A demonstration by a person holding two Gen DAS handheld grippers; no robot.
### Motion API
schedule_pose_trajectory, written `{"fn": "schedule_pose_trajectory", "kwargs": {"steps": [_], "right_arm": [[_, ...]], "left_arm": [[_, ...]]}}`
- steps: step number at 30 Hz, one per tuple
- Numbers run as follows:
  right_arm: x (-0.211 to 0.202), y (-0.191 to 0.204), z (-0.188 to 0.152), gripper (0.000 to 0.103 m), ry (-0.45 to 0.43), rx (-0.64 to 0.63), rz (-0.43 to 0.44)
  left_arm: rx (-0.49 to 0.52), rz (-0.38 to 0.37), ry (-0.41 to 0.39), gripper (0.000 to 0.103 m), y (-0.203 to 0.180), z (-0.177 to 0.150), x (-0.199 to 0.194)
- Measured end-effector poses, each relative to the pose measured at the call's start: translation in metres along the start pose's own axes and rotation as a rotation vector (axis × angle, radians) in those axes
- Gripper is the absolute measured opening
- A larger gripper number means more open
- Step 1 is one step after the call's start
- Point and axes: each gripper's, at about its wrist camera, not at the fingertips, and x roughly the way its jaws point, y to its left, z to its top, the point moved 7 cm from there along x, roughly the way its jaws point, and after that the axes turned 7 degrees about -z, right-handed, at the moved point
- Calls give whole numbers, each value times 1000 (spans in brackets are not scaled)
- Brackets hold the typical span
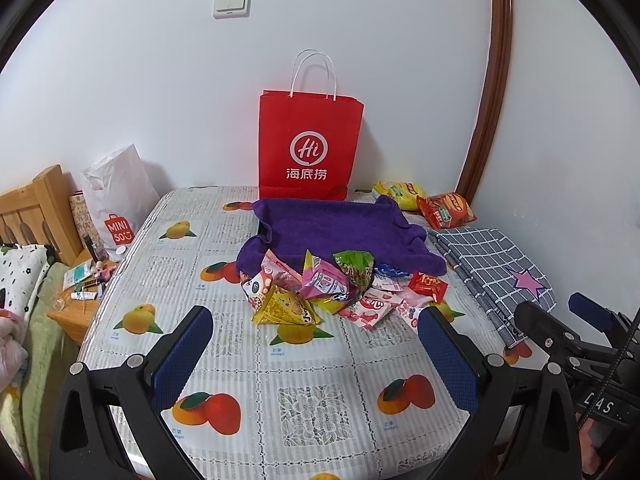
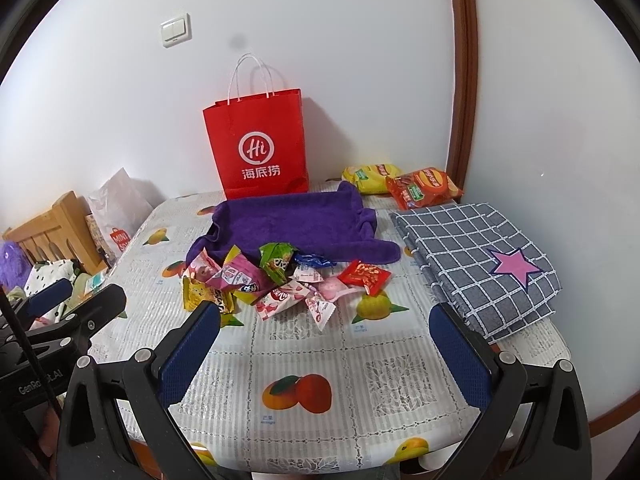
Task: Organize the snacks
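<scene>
A pile of small snack packets (image 1: 332, 292) (image 2: 276, 284) lies on the fruit-print tablecloth (image 1: 296, 400) (image 2: 304, 360), at the near edge of a purple cloth-lined tray (image 1: 336, 232) (image 2: 296, 224). A red packet (image 1: 427, 286) (image 2: 365, 275) lies at the pile's right. Two larger chip bags, yellow (image 1: 400, 194) (image 2: 370, 176) and orange (image 1: 446, 210) (image 2: 424, 188), lie at the back right. My left gripper (image 1: 316, 328) is open and empty, short of the pile. My right gripper (image 2: 324, 324) is open and empty, just in front of the pile.
A red paper bag (image 1: 308, 148) (image 2: 260, 148) stands behind the tray against the wall. A folded grey checked cloth with a pink star (image 1: 496, 272) (image 2: 480, 264) lies at the right. A white Miniso bag (image 1: 116, 208) and a cluttered wooden nightstand (image 1: 80, 292) stand left of the table.
</scene>
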Motion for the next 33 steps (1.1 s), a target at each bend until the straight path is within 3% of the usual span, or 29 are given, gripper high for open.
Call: {"fn": "schedule_pose_trajectory", "kwargs": {"steps": [19,29,33], "right_arm": [[13,6,7,103,-5,-15,-1],[68,-3,7,102,42,-18,-27],[104,-10,-6,91,102,-25,-37]], "left_arm": [[27,7,8,103,2,6,17],[21,48,81,103,30,5,68],[-10,62,136,103,55,-4,95]]}}
